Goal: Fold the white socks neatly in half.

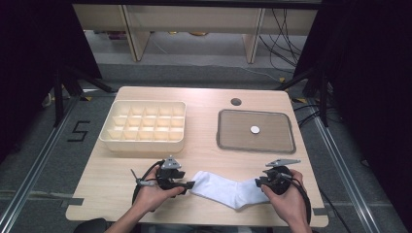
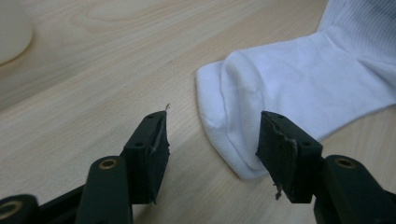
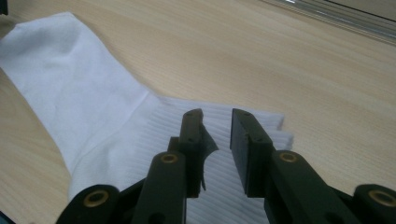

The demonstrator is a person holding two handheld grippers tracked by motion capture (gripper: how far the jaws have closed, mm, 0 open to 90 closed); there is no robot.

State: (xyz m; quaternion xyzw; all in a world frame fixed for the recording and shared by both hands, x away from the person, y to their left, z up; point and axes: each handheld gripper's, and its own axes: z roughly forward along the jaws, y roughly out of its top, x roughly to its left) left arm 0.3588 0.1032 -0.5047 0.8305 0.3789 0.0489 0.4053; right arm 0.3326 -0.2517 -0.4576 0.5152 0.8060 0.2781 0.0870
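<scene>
White sock (image 1: 226, 189) lies flat on the wooden table (image 1: 204, 150), low in the high view's centre. At its left end, the left gripper (image 1: 190, 184) stands wide open around the toe, pads clear. At its right, the right gripper (image 1: 257, 182) hovers partly open over the ribbed cuff, gripping nothing.

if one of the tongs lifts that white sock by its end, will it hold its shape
Probably not. The white sock lies flat and creased on the table, so it would likely droop. It looks thin and light. A push may bunch it rather than slide it.
</scene>
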